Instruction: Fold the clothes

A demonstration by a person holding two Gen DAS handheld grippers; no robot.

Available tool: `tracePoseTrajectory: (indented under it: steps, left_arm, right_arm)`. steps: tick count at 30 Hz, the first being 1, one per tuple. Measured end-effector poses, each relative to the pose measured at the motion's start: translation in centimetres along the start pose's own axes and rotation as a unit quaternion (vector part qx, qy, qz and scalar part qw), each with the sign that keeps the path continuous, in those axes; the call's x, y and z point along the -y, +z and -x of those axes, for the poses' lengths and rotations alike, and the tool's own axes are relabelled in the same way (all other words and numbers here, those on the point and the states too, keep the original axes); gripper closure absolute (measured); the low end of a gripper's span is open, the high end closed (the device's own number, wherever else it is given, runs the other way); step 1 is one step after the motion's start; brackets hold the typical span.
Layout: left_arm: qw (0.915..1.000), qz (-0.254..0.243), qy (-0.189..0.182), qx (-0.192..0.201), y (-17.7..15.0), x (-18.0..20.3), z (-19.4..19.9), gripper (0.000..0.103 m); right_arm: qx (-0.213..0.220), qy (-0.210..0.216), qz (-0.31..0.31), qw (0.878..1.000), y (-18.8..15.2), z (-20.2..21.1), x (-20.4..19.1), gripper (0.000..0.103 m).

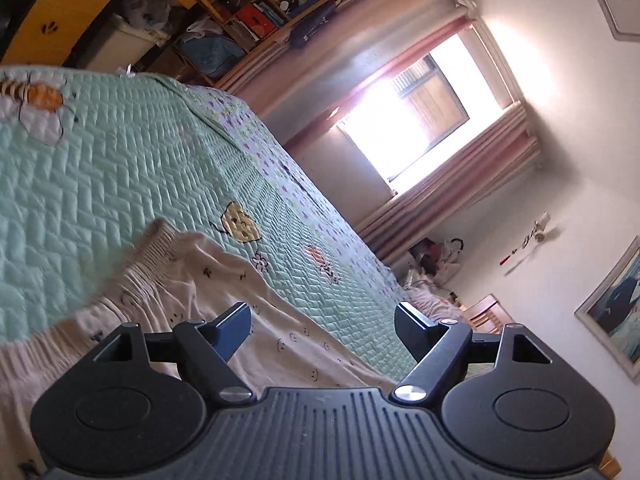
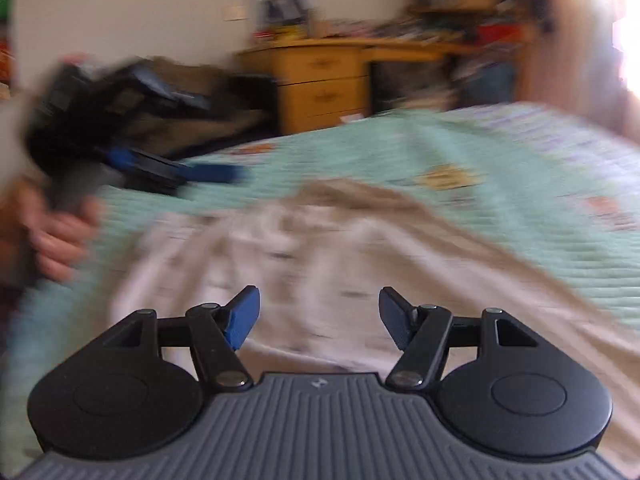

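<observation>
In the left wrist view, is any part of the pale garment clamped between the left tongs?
No: the left tongs stand open with nothing between them, and the pale garment lies on the green quilt below.

Pale printed garment rumpled, flat on bed.

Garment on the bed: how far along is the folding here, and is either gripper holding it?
Done: little to show; the pale garment lies rumpled on the green quilt, with no neat fold visible. In hand: nothing; the left gripper and right gripper are both open and empty above the cloth. Left: grasping, smoothing and every fold. The right view is blurred, so fine creases cannot be told.
</observation>
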State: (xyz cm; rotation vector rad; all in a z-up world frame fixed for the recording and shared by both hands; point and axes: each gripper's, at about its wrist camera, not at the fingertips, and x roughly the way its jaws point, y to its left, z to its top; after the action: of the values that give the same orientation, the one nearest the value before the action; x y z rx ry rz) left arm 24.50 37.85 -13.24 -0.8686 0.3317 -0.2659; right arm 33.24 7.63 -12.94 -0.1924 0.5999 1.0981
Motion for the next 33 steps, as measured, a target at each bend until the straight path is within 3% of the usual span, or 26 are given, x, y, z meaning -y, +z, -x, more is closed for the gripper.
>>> tracePoseTrajectory:
  steps: [1, 5, 6, 9, 11, 13, 17, 19, 20, 22, 23, 24, 26, 28, 33]
  left_arm:
    - [0.9999, 0.006, -0.009, 0.009, -0.2, -0.3, 0.0, 0.022]
    - [0.9970, 0.016, -0.039, 0.065, -1.1, -1.4, 1.0, 0.014]
    - [0.9964, 0.017, -0.042, 0.071, -1.3, -1.7, 1.0, 0.012]
    - [0.9982, 0.002, -0.036, 0.048, -2.0, -2.1, 0.2, 0.012]
    - [0.9989, -0.010, -0.030, 0.034, -2.4, -2.3, -0.3, 0.012]
    - [0.9995, -0.012, -0.018, 0.025, -2.6, -2.7, -0.7, 0.012]
    - [0.9988, 0.032, -0.006, 0.036, -2.1, -4.9, -0.6, 0.012]
    - [0.9969, 0.054, -0.022, 0.053, -1.7, -5.3, 0.2, 0.012]
    - [0.9966, 0.052, -0.025, 0.059, -1.6, -5.1, 0.4, 0.012]
    - [0.9968, 0.040, -0.027, 0.063, -1.6, -4.6, 0.6, 0.011]
    - [0.9972, 0.033, -0.028, 0.061, -1.6, -4.4, 0.5, 0.011]
    - [0.9975, 0.028, -0.028, 0.058, -1.7, -4.2, 0.4, 0.011]
    - [0.9981, 0.021, -0.025, 0.053, -1.8, -4.1, 0.1, 0.011]
    - [0.9984, 0.033, -0.011, 0.043, -1.7, -4.8, -0.4, 0.011]
    - [0.9982, 0.048, -0.004, 0.037, -1.7, -5.3, -0.4, 0.010]
  right_arm:
    - [-0.011, 0.035, -0.011, 0.999, 0.5, -0.8, 0.3, 0.038]
    - [-0.044, 0.107, -0.052, 0.992, 2.2, -3.8, 2.3, 0.081]
    - [-0.062, 0.113, -0.048, 0.991, 2.4, -4.6, 2.6, 0.086]
    - [-0.135, 0.051, 0.024, 0.989, 1.7, -8.0, 4.7, 0.103]
    - [-0.104, -0.010, 0.029, 0.994, 2.4, -8.2, 7.8, 0.103]
    - [-0.077, -0.120, 0.041, 0.989, 3.4, -7.9, 9.4, 0.103]
    - [-0.049, -0.050, 0.016, 0.997, 3.6, -6.1, 7.2, 0.097]
    - [-0.057, -0.002, 0.024, 0.998, 3.6, -6.8, 5.0, 0.097]
    - [-0.062, 0.022, 0.029, 0.997, 3.6, -7.1, 3.8, 0.091]
    - [-0.087, 0.060, 0.046, 0.993, 3.7, -9.3, 3.5, 0.091]
    - [-0.103, 0.038, 0.048, 0.993, 3.7, -10.9, 4.5, 0.103]
    - [-0.084, 0.019, 0.016, 0.996, 4.1, -11.7, 6.4, 0.103]
    - [-0.052, -0.066, -0.038, 0.996, 5.4, -11.7, 8.9, 0.103]
    - [-0.034, -0.057, -0.049, 0.997, 6.2, -10.7, 8.5, 0.096]
    - [-0.030, -0.039, -0.032, 0.998, 7.1, -9.7, 6.2, 0.091]
